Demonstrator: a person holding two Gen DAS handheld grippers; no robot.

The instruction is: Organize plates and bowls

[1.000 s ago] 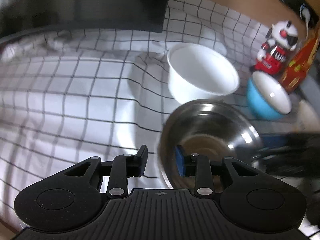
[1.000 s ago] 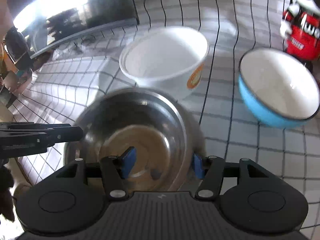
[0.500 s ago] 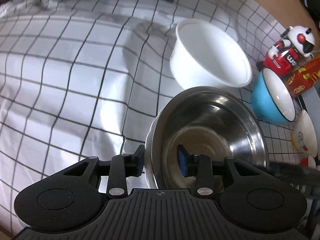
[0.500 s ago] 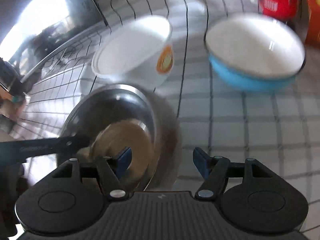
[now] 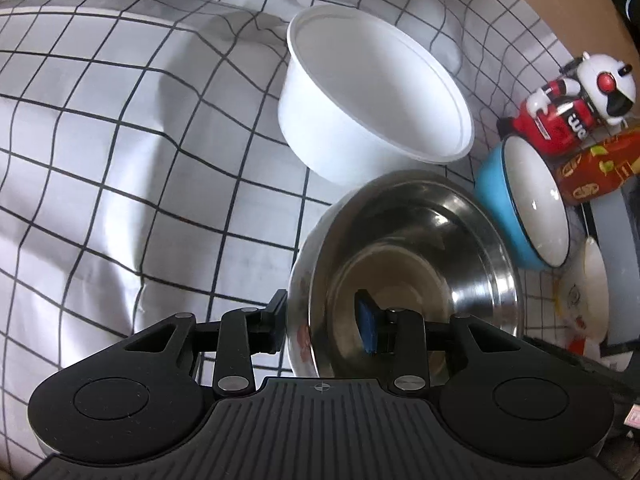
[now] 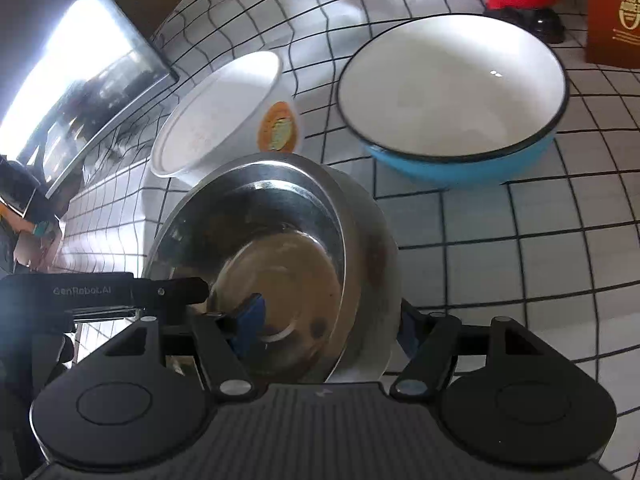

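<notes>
Steel bowl (image 5: 408,272) straddled at its rim by both tools: left tool (image 5: 322,322) and right tool (image 6: 332,322), jaws just opened wider, pads apparently off the wall (released). Bowl tilted on the checked bench cloth (image 5: 120,160), touching white tub (image 5: 372,92); blue bowl (image 6: 452,96) beside. Step: setting down. Next: withdraw clear, then nest.

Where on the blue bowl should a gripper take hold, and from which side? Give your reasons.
Grip the blue bowl by its thin black rim, one finger inside and one outside, coming from above. It sits upright and empty, too wide to span, and the near edge faces open cloth, likely the clearest approach.
</notes>
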